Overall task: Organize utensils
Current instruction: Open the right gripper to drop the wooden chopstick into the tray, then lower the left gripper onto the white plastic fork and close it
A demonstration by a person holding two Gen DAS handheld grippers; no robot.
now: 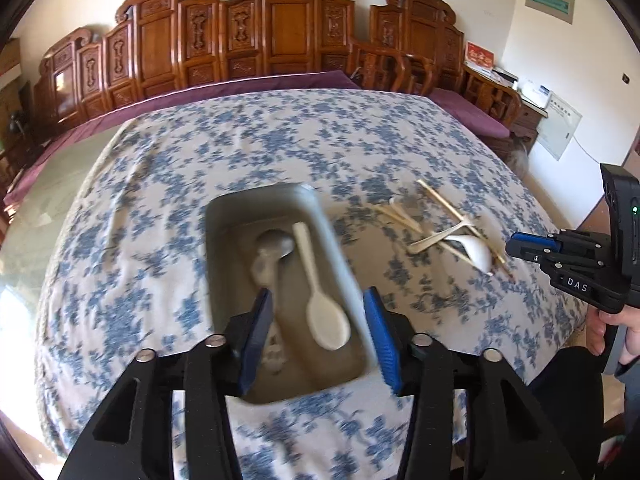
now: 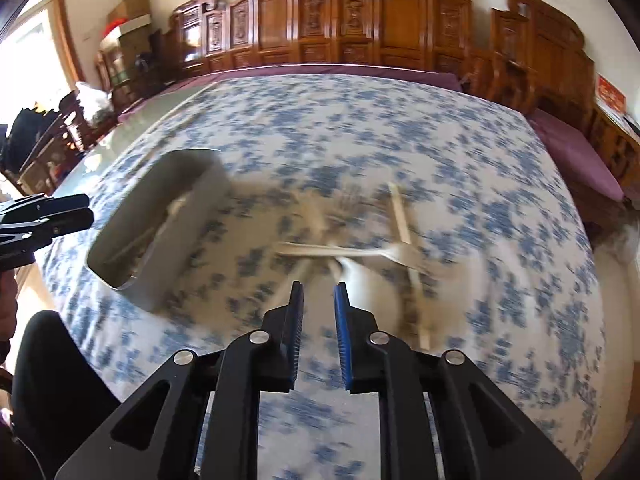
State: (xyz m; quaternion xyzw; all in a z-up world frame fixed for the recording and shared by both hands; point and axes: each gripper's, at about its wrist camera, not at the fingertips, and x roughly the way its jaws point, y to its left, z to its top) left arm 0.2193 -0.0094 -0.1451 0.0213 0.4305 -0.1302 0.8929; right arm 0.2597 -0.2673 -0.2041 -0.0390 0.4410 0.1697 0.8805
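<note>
The left tongs [image 1: 316, 312] were open with nothing in them, right over the grey tray [image 1: 224, 216]. A white spoon [image 1: 324, 312] and a metal spoon [image 1: 272, 252] lay inside, just under them. The right tongs [image 2: 318, 292] stood a little open and empty. Just past their tips lay the pile of chopsticks [image 2: 404, 232] and a fork [image 2: 344, 252] on the tabletop [image 2: 360, 128]. These looked light, hard and slippery, so the thin handles seemed best to pinch.

The right tool [image 2: 319, 286] hangs with its jaws apart, empty. Blurred chopsticks [image 2: 404, 232] lie ahead of it; a grey tray [image 2: 192, 216] sits to its left.
</note>
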